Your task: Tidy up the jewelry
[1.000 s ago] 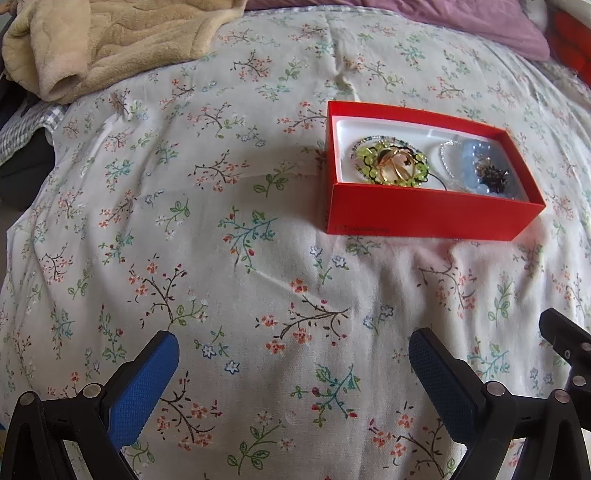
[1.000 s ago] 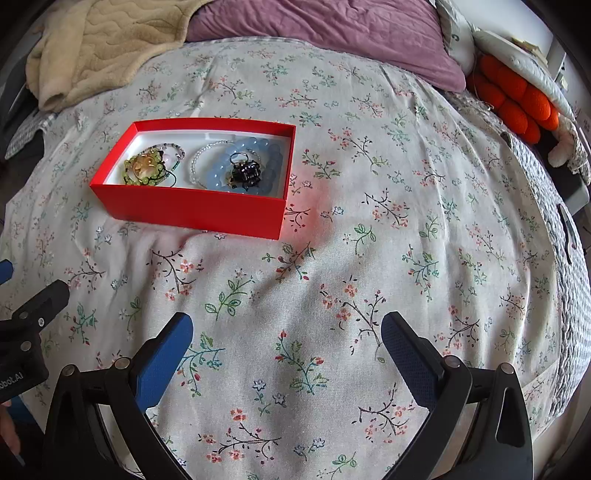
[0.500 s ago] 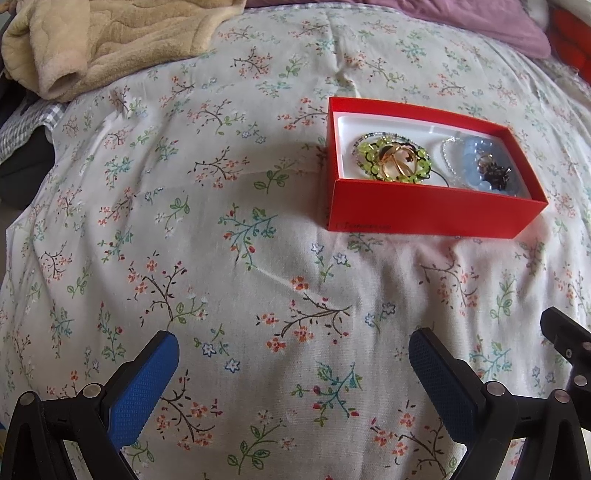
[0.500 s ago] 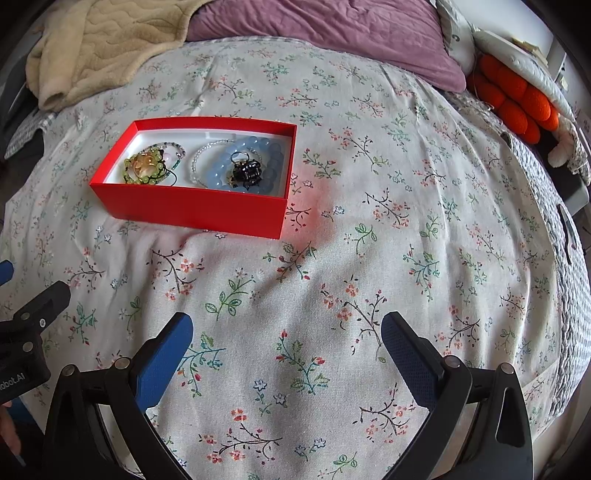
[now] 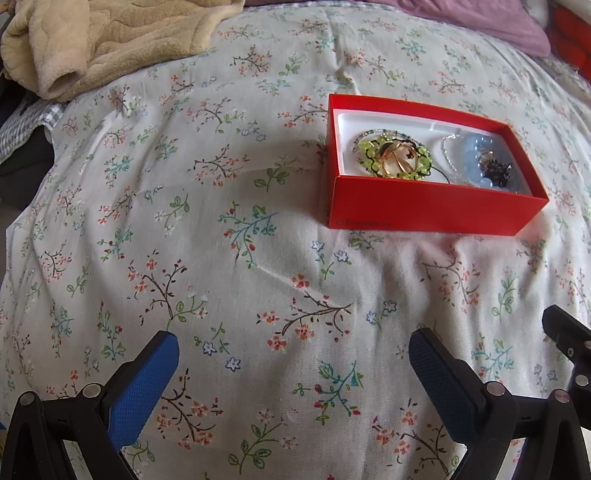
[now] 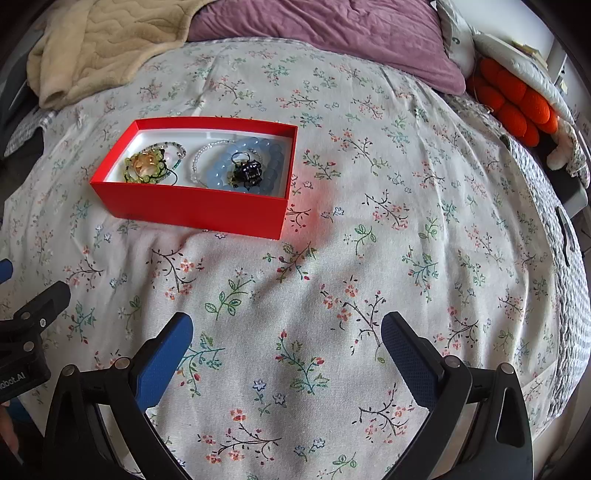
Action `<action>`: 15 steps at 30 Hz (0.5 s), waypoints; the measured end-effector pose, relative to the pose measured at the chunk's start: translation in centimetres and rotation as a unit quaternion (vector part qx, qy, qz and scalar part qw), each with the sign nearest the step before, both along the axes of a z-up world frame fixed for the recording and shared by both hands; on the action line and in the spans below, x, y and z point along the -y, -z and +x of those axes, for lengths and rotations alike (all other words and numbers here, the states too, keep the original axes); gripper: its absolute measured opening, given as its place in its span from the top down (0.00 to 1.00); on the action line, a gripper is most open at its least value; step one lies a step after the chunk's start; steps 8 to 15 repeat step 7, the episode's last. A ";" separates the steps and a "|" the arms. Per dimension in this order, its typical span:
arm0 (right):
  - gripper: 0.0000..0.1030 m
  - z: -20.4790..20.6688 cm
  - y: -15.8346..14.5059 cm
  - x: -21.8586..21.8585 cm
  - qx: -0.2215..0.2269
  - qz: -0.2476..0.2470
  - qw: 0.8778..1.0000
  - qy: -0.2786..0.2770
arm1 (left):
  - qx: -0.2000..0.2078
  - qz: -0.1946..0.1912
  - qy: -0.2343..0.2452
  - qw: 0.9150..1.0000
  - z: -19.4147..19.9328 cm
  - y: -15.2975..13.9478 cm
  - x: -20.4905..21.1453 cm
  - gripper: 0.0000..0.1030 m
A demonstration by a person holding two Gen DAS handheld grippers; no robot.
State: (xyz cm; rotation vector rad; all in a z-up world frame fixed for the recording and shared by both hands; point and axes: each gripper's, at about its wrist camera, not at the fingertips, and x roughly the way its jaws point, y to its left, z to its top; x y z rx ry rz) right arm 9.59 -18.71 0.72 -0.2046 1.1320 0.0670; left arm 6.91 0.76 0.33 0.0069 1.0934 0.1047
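A red box (image 5: 424, 205) (image 6: 192, 210) with a white inside lies on the floral bedspread (image 5: 221, 229). It holds a green bead bracelet (image 5: 391, 157) (image 6: 146, 166) with gold rings inside it, a clear bead strand (image 6: 201, 158), a blue bead bracelet (image 6: 255, 162) and a dark ring (image 6: 247, 171). My left gripper (image 5: 293, 354) is open and empty, well in front of the box and to its left. My right gripper (image 6: 286, 338) is open and empty, in front of the box and to its right.
A beige fleece blanket (image 5: 110, 40) (image 6: 103, 44) lies at the back left. A purple pillow (image 6: 332, 33) is at the back. An orange cushion (image 6: 513, 99) lies at the bed's right edge. The other gripper shows at the left edge of the right wrist view (image 6: 29, 332).
Almost nothing: the left wrist view has drifted slightly, so the box sits a touch higher in it. Both grippers stay open and empty.
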 end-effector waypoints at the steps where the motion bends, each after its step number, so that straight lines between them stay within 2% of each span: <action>1: 0.00 0.0 0.0 0.0 0.000 0.000 1.000 0.000 | 0.000 0.000 0.000 1.000 0.0 0.0 0.0 0.01; 15: 0.00 -0.2 0.2 -0.2 0.001 -0.003 1.000 -0.004 | 0.003 0.000 0.015 1.000 -0.2 0.4 0.5 0.01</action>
